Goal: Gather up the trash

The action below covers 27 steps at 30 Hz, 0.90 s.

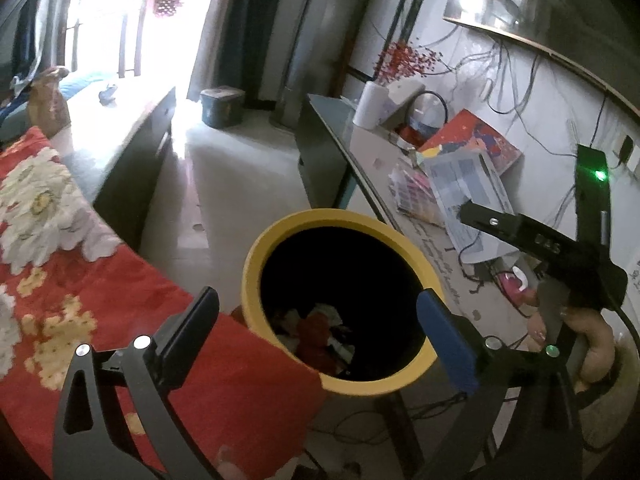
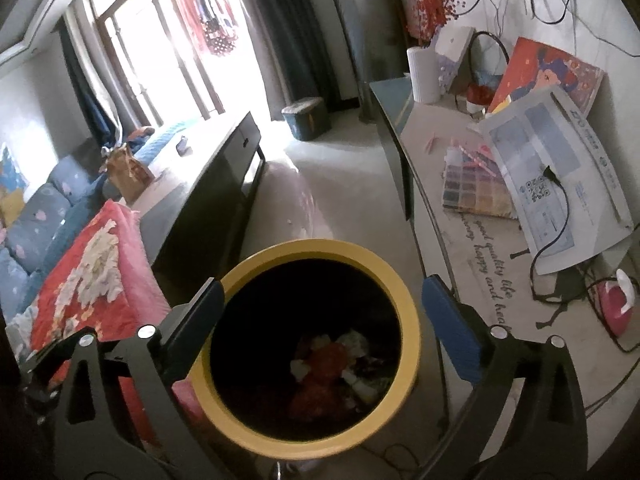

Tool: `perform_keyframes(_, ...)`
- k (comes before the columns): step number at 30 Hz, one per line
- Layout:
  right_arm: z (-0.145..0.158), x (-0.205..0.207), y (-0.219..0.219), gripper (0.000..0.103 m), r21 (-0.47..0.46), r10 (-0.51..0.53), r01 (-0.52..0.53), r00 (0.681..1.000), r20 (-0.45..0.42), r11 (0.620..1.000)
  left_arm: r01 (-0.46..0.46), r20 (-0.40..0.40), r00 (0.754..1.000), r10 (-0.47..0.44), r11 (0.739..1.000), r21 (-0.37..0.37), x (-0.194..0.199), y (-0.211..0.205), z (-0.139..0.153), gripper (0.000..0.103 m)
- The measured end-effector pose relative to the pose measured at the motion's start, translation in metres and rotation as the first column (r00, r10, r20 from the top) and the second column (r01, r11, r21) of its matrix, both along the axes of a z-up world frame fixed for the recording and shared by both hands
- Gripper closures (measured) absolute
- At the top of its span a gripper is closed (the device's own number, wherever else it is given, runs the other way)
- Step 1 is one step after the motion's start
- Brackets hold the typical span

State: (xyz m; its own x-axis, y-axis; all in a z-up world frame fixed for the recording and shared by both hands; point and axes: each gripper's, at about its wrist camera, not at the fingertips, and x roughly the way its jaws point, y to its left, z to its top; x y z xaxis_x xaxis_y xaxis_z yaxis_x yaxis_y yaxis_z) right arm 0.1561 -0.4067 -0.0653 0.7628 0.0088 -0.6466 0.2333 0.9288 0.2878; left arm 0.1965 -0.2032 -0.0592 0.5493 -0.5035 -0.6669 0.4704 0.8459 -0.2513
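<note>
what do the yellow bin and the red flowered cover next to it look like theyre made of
Yellow bin: probably plastic, going by its smooth, even-coloured matte rim and thick moulded lip; painted metal is possible. Red flowered cover: soft printed or quilted fabric, since it drapes and puckers over the edge.

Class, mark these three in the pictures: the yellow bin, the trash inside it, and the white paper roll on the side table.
yellow bin [image 2: 412,320]: right wrist view, right side of its rim.
trash [image 2: 328,364]: right wrist view, red piece in the pile.
white paper roll [image 2: 423,76]: right wrist view, middle of its side.
</note>
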Motion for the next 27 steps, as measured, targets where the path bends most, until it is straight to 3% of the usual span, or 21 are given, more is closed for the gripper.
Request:
perform_keyframes(15,0.041,-0.029,0.069,0.011,-0.085,0.129,-0.123,0.989,0.069,0.989,-0.128,0.056,0.990,0.127,0.992,0.014,-0.030,0.062,0.030,0.007)
perform_keyframes(27,0.046,-0.040,0.121,0.011,-0.123,0.235,-0.226,0.970,0.060,0.966,-0.205,0.066,0.977,0.203,0.979,0.018,-0.055,0.111,0.035,0.007)
